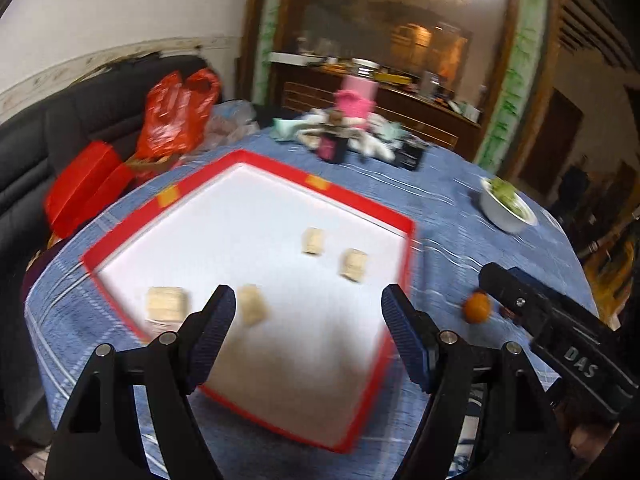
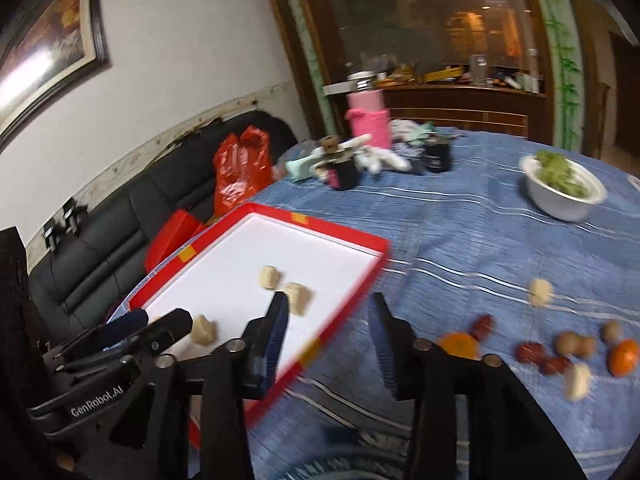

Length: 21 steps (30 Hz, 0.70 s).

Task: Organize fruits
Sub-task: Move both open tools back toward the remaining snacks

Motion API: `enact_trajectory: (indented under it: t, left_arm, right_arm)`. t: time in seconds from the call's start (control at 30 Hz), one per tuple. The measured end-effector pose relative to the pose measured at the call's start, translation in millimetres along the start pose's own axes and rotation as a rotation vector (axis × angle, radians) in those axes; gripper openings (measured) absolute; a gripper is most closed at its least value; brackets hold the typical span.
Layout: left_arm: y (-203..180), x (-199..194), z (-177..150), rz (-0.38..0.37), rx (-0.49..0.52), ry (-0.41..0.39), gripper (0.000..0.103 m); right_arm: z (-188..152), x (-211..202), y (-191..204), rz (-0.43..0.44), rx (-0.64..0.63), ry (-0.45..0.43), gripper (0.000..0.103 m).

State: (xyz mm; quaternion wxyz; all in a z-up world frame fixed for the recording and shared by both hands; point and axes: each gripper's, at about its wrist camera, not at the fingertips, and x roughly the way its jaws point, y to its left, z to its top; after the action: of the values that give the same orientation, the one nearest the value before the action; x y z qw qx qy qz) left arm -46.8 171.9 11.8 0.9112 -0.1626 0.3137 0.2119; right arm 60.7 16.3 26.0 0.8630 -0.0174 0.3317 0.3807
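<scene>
A red-rimmed white tray lies on the blue cloth and holds several pale beige pieces. My left gripper hangs open and empty above the tray's near half. My right gripper is open and empty over the tray's right edge; its body shows in the left wrist view. An orange lies on the cloth right of the tray. More fruit lies further right: red dates, brown nuts, a second orange and pale pieces.
A white bowl of green stuff stands at the far right of the table. A pink cup, small dark bottles and cloths clutter the far edge. Red bags lie on a black sofa to the left.
</scene>
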Motion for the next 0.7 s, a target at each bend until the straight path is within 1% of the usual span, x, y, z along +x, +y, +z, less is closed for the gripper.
enact_trajectory:
  t: [0.03,0.07,0.1,0.17,0.27,0.33,0.4,0.47,0.53,0.6,0.7]
  left_arm:
    - [-9,0,-2,-0.016,0.023,0.003,0.076]
    - [-15,-1,-3,-0.026,0.039,0.004,0.076]
    - [-21,-1,-5,-0.034,0.058,0.006,0.076]
    - [-36,1,-9,-0.054,0.089,0.018,0.076]
    - [-52,5,-14,-0.077,0.119,0.045,0.076]
    - [-62,7,-17,-0.088,0.136,0.061,0.076]
    - [-73,9,-21,-0.100,0.157,0.072,0.076]
    - [-82,12,-23,-0.111,0.177,0.086,0.076]
    - [-94,16,-24,-0.120,0.200,0.100,0.076]
    - [-106,22,-24,-0.123,0.223,0.104,0.075]
    - [-123,32,-23,-0.133,0.247,0.113,0.075]
  right_arm:
    - [-4,-10,-10,-0.015,0.011,-0.016,0.060]
    - [-7,-20,-18,-0.031,0.018,-0.031,0.071]
    - [-10,-30,-28,-0.049,0.029,-0.047,0.077]
    - [-15,-48,-52,-0.083,0.058,-0.074,0.078]
    - [-24,-70,-88,-0.162,0.111,-0.097,0.085]
    - [-31,-82,-120,-0.235,0.163,-0.095,0.087]
    - [-35,-88,-145,-0.285,0.210,-0.081,0.089]
    - [-41,-93,-174,-0.334,0.260,-0.057,0.089]
    - [-45,-90,-193,-0.355,0.297,-0.023,0.089]
    - [-49,-86,-203,-0.356,0.315,0.001,0.089]
    - [-53,-81,-206,-0.352,0.307,0.017,0.089]
